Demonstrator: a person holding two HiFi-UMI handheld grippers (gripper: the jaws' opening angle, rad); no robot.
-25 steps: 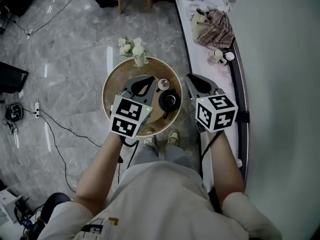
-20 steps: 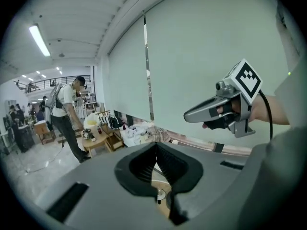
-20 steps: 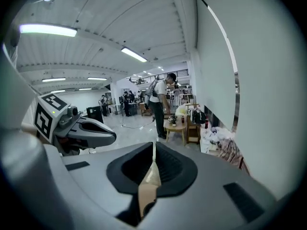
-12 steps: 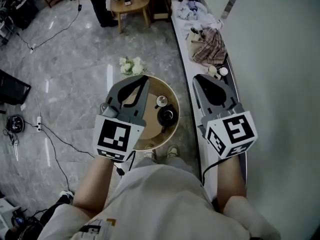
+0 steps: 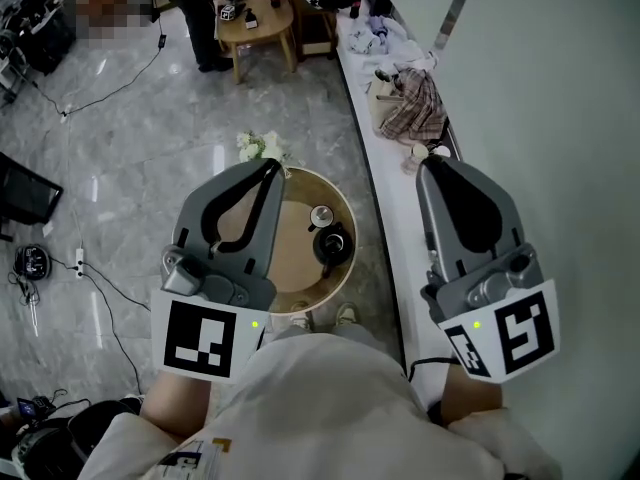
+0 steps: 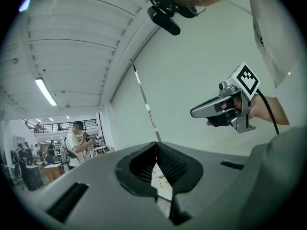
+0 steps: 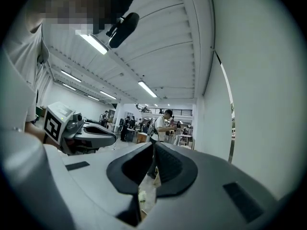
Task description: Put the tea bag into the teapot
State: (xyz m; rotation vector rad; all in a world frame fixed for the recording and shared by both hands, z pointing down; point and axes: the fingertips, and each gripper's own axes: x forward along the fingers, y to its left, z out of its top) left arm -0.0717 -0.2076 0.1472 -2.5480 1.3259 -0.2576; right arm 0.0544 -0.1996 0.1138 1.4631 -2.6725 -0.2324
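A small black teapot (image 5: 333, 242) stands on the round wooden table (image 5: 290, 268) far below me, with a small round pale piece (image 5: 320, 214) just behind it. I cannot make out a tea bag anywhere. My left gripper (image 5: 270, 164) is held high over the table's left half, its jaws closed together with nothing between them. My right gripper (image 5: 432, 162) is raised beside it over the white bench, also shut and empty. Both point level out into the room. From the left gripper view the right gripper (image 6: 194, 113) shows in the air against the wall.
A vase of white flowers (image 5: 262, 148) stands at the table's far rim. A long white bench (image 5: 385, 198) with clothes and a bag (image 5: 408, 103) runs along the wall. Farther off are a low wooden table (image 5: 255, 8), a standing person (image 7: 165, 123) and floor cables (image 5: 110, 278).
Both grippers have risen well above the table towards my head and now look much larger. Both stayed shut. The teapot has not moved.
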